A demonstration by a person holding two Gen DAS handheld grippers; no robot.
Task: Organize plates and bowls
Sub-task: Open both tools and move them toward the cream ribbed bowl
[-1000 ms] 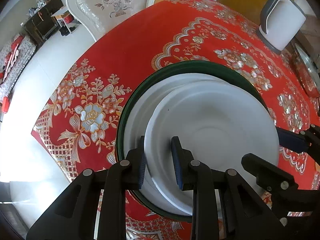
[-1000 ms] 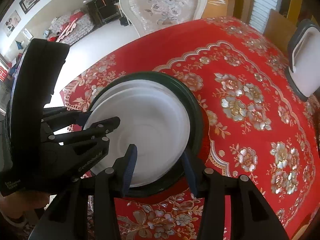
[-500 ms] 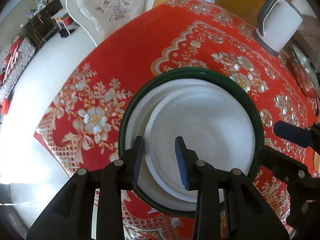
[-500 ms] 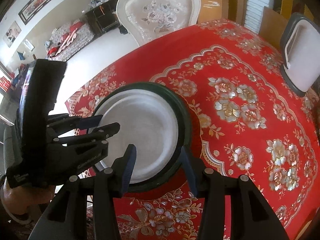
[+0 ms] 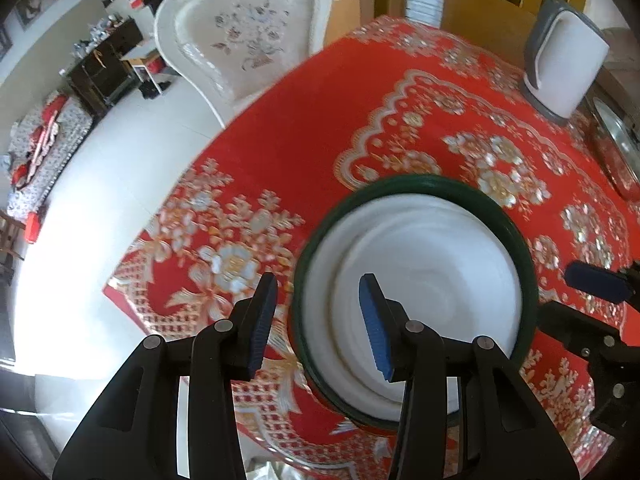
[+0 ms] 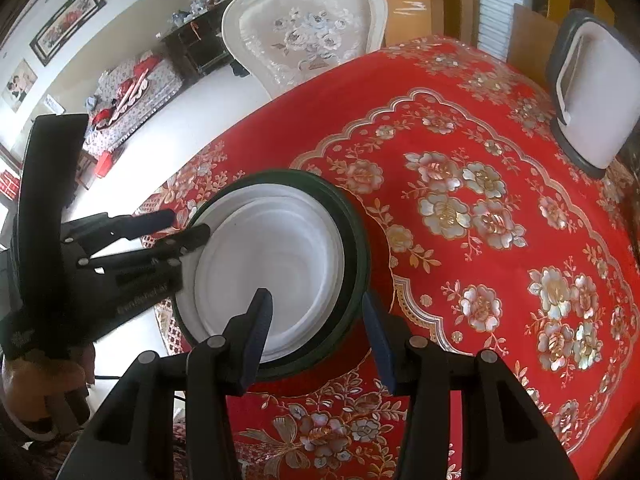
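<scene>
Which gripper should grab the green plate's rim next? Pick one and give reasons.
Right, narrowly. The right gripper is open with the green plate rim between its fingers. The left gripper is open and straddles the rim too, but in the right view its tips seem to sit over the white plates.

A red tablecloth (image 5: 304, 128) patterned with gold and silver flowers covers the table. A white electric kettle (image 5: 564, 68) with a grey handle stands at its far right side, and a shiny metal tray (image 5: 616, 148) lies just beside it. An ornate white chair (image 6: 304, 28) with floral upholstery stands behind the table. Framed pictures (image 6: 66, 24) hang on the far wall.
</scene>
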